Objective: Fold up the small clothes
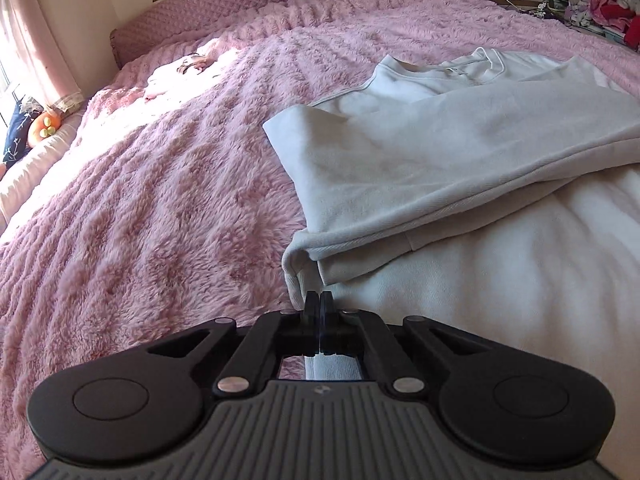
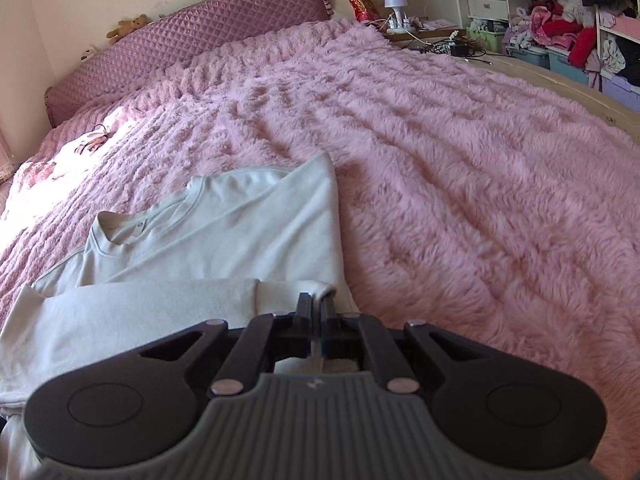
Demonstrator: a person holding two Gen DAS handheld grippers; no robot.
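A white long-sleeved sweatshirt (image 1: 440, 152) lies flat on the pink fluffy blanket (image 1: 160, 200), neck toward the headboard, with both sleeves folded across the body. My left gripper (image 1: 320, 298) is shut on the garment's left edge, just below the folded sleeve; white cloth shows between its fingers. In the right wrist view the same sweatshirt (image 2: 224, 232) fills the lower left. There my right gripper (image 2: 316, 300) is shut on the garment's right edge near the sleeve cuff (image 2: 296, 292), a strip of cloth pinched between its fingers.
A quilted mauve headboard (image 2: 200, 32) closes the far end of the bed. A nightstand (image 2: 424, 30) with a lamp and cables stands beyond the far right corner, and shelves (image 2: 560, 20) of clothes line the right wall. A small pale item (image 2: 88, 142) lies in the sunlit patch at far left.
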